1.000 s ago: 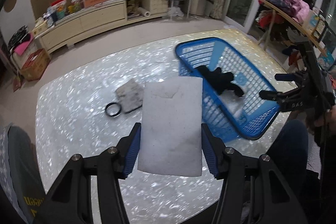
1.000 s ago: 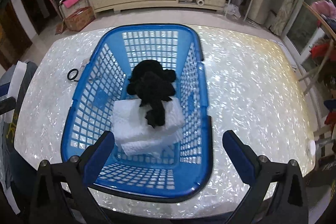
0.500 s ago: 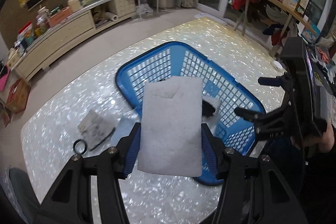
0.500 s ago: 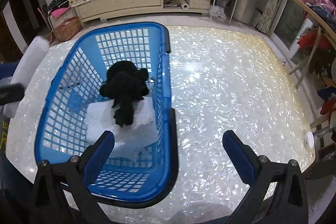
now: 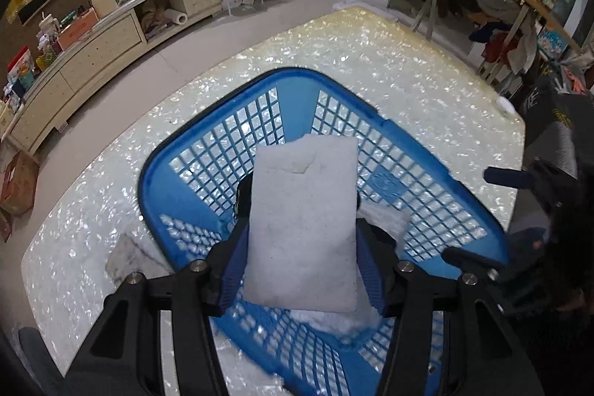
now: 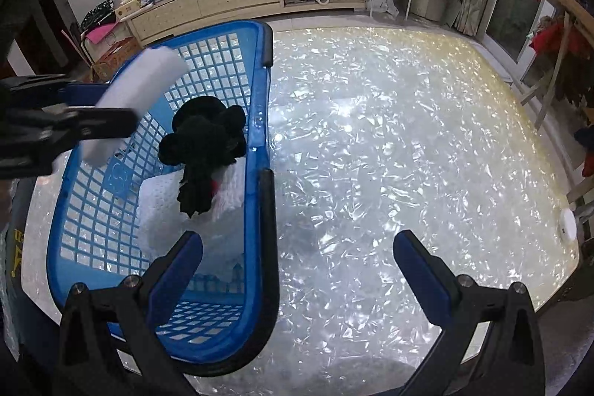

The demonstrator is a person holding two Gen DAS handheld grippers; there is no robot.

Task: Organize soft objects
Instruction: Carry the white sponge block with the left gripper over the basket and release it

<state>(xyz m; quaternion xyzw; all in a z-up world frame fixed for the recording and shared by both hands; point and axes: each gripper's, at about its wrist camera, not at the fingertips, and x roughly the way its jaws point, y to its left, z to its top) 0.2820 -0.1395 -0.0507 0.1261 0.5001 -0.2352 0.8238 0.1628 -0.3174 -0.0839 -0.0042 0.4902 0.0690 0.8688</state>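
**White pad held over blue basket**

The white pad [image 5: 302, 229] is clamped between both pads of the left hand-held gripper [image 5: 301, 258], above the blue basket [image 5: 208, 121]. Inside the basket: a black plush toy [image 6: 208, 140] lying on folded white cloth [image 6: 159, 195]. The basket stands on the shiny surface [image 6: 389, 154]. Right hand-held gripper [image 6: 297, 270] is wide, w/ nothing between its fingers, near the basket's rim.
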